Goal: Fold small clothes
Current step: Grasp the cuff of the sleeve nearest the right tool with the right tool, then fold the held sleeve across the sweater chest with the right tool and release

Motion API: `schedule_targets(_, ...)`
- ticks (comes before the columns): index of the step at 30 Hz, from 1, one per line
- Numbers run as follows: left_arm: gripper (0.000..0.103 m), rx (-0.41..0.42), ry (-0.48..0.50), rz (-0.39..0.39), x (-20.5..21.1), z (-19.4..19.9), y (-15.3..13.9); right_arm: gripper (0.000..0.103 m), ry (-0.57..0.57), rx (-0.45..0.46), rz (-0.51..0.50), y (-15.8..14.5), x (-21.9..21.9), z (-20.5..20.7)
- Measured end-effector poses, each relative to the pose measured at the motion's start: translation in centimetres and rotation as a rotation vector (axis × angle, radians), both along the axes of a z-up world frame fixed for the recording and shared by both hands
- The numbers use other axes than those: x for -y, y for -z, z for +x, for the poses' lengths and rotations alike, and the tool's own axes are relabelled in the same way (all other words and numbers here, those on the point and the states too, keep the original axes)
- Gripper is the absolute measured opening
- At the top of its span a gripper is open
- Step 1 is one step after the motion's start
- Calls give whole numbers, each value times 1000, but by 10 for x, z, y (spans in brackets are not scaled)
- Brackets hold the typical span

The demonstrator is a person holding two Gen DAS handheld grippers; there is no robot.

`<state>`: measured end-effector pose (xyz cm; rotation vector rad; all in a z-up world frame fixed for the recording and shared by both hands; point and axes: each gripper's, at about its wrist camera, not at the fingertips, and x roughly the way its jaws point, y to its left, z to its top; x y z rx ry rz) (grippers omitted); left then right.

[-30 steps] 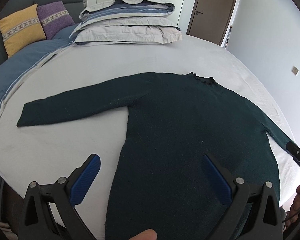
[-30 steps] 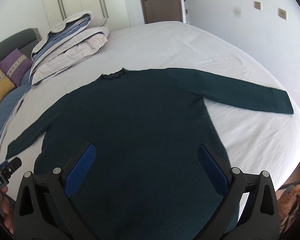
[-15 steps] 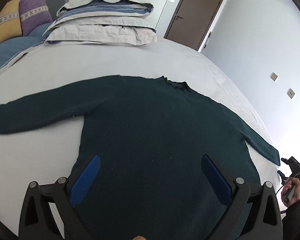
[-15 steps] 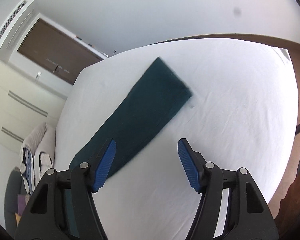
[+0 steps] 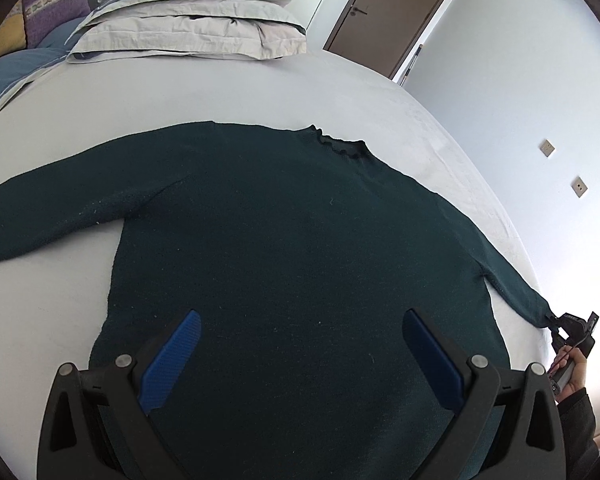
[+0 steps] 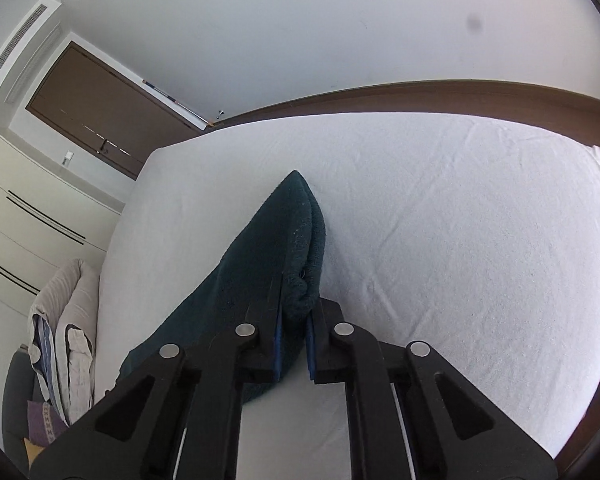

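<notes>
A dark green long-sleeved sweater [image 5: 292,240] lies flat on the white bed [image 5: 40,300], collar away from me and both sleeves spread out. My left gripper [image 5: 300,314] hovers open over the sweater's lower body with nothing between its blue pads. At the far right, my right gripper [image 5: 566,324] sits at the end of the right sleeve. In the right wrist view that gripper [image 6: 298,312] is shut on the sleeve cuff [image 6: 304,232], which bunches up and sticks out past the fingertips. The rest of the sleeve [image 6: 220,300] trails off to the left.
A stack of folded grey and blue bedding [image 5: 192,28] rests at the head of the bed, with a purple cushion [image 5: 52,4] to its left. A person's hand [image 5: 576,368] holds the right gripper at the bed's right edge. A brown door [image 5: 392,12] stands beyond.
My right gripper swung from over the sweater's body out to the right sleeve end, rolled, and closed on the cuff. The left gripper shifted right over the lower body, still open.
</notes>
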<state>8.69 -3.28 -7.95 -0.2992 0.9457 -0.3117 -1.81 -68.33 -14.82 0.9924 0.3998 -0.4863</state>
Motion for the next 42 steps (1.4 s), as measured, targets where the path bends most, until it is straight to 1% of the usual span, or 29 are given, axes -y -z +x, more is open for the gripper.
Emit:
schedule_targets(2, 102, -6, 1, -38, -6, 2, 2, 7, -33, -16, -67, -21, -14, 18)
schedule_targets(4, 101, -6, -2, -65, -11, 5, 2, 7, -84, -27, -149, -55, -50, 39)
schedule_targets(7, 100, 3, 1, -96, -18, 8, 0, 6, -200, -30, -277, -98, -105, 79)
schedule_targets(10, 99, 4, -2, -151, -28, 13, -1, 6, -357, -20, -392, -133, -179, 124)
schedule_targets(13, 98, 6, -8, -198, -39, 19, -2, 6, -532, 3, -463, -159, -261, 173)
schedule_targets(14, 97, 8, -12, -211, -43, 20, -2, 6, -590, 7, -482, -165, -295, 189)
schedule_targets(16, 96, 10, -22, -235, -52, 23, -2, 6, -689, 6, -507, -167, -354, 213)
schedule_targets(17, 96, 10, -28, -246, -56, 26, -1, 6, -732, -3, -520, -161, -382, 221)
schedule_targets(18, 96, 9, -34, -257, -61, 27, -1, 6, -770, -16, -530, -149, -409, 223)
schedule_targets(21, 96, 4, -52, -278, -74, 33, 3, 6, -859, -61, -508, -125, -455, 259)
schedule_targets(22, 96, -1, -57, -284, -76, 36, 5, 6, -882, -73, -502, -104, -470, 255)
schedule_targets(23, 96, -7, -59, -293, -78, 40, 6, 6, -904, -85, -495, -95, -482, 263)
schedule_targets(24, 96, -12, -56, -303, -79, 43, 8, 6, -917, -98, -485, -79, -496, 261)
schedule_targets(25, 96, -19, -52, -312, -78, 47, 10, 6, -928, -106, -473, -73, -499, 267)
schedule_targets(26, 96, -28, -47, -321, -78, 51, 12, 7, -933, -111, -467, -57, -512, 251)
schedule_targets(28, 96, -51, -25, -334, -71, 64, 16, 10, -949, -125, -427, -38, -516, 255)
schedule_targets(29, 96, -66, -14, -337, -65, 71, 19, 11, -960, -126, -397, -22, -538, 235)
schedule_targets(30, 96, -79, -4, -341, -60, 76, 22, 15, -977, -109, -360, -2, -545, 193)
schedule_targets(31, 96, -93, 12, -348, -52, 82, 24, 27, -990, -91, -322, 10, -553, 182)
schedule_targets(32, 96, -106, 28, -355, -44, 86, 25, 49, -984, -77, -294, 12, -549, 179)
schedule_targets(33, 96, -115, 40, -357, -35, 93, 27, 56, -971, -54, -276, 17, -544, 170)
schedule_targets(34, 96, -127, 50, -359, -25, 100, 29, 61, -965, -34, -274, 17, -541, 165)
schedule_targets(37, 96, -181, 70, -381, 3, 117, 41, 60, -971, -14, -281, 4, -517, 142)
schedule_targets(38, 93, -194, 76, -381, 11, 120, 45, 60, -962, -12, -265, -2, -506, 137)
schedule_targets(39, 89, -203, 81, -372, 20, 126, 48, 60, -953, -3, -244, -11, -491, 127)
schedule_targets(41, 73, -224, 101, -348, 39, 136, 53, 60, -924, 31, -210, -16, -466, 110)
schedule_targets(42, 69, -231, 113, -334, 47, 137, 55, 60, -907, 50, -198, -20, -454, 102)
